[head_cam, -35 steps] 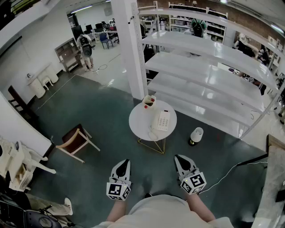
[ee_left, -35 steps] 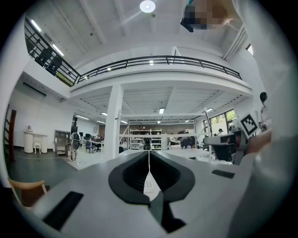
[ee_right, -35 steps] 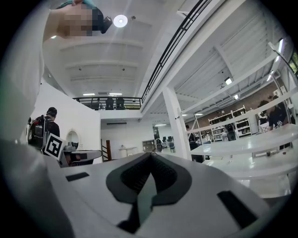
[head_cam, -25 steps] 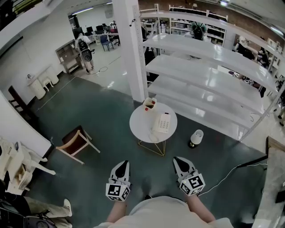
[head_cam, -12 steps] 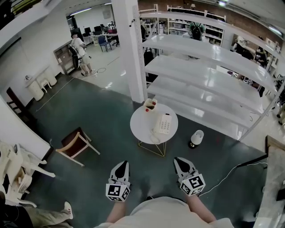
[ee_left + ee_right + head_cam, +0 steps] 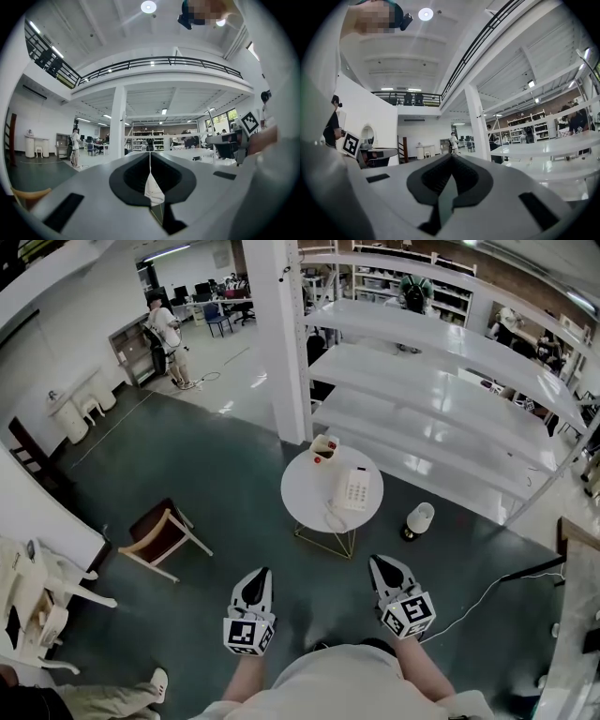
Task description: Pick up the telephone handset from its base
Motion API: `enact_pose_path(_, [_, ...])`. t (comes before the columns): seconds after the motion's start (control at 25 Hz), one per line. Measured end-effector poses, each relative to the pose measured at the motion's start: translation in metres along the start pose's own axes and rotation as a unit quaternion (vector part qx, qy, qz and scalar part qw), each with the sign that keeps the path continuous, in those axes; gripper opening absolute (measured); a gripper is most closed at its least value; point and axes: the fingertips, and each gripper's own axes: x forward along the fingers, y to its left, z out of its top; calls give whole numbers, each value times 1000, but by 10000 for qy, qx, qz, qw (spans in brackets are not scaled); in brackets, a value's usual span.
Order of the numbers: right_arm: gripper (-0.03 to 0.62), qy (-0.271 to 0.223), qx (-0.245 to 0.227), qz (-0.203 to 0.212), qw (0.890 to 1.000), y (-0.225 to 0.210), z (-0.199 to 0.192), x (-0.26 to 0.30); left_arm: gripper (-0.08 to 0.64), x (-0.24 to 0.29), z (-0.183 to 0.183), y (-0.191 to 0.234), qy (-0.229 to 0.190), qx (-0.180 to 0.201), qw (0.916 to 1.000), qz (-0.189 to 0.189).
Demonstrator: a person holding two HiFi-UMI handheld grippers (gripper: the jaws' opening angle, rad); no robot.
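A cream telephone [image 6: 352, 489] with its handset resting on the base sits on a small round white table [image 6: 309, 493] ahead of me in the head view. My left gripper [image 6: 256, 578] and right gripper [image 6: 384, 568] hang side by side near my body, well short of the table, both pointing toward it. The jaws of both are shut with nothing between them. In the left gripper view the tips of the left gripper [image 6: 150, 153] meet in a thin line, and the tips of the right gripper [image 6: 451, 156] are likewise closed in the right gripper view. Neither gripper view shows the telephone.
A paper cup [image 6: 324, 448] stands at the table's far edge. A white lamp-like object [image 6: 418, 518] sits on the floor right of the table, a wooden chair [image 6: 159, 534] to the left. Long white shelves [image 6: 441, 390] and a white pillar [image 6: 286, 334] stand behind. A cable [image 6: 487, 592] crosses the floor at right.
The table and telephone have come slightly closer and shifted right in the head view as I moved forward. Both grippers stay shut side by side.
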Motion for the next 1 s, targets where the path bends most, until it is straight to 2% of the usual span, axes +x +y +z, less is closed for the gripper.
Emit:
enact_pose_path(0.2, [8,-19,4,-17,10000,6,0,14,21,-2,-4,18,35,-55,10000,57])
enact_pose_path(0.4, [8,18,22,-18,10000,5,-3,25,21,0,-1,26,-31,156,9998,129])
enact_pose_path(0.6, [8,26,64,-50,10000,-6,-2,46,21,14,-4,40,13,13,9999,156])
enact_pose_path(0.88, [8,38,79,38,10000,-38,-8,99,21,55,-12,71,60,-11,9994,351])
enact_pose_path(1.0, [8,56,106,68,9999,-59,-8,135,21,88,-12,90,94,121,9989,451])
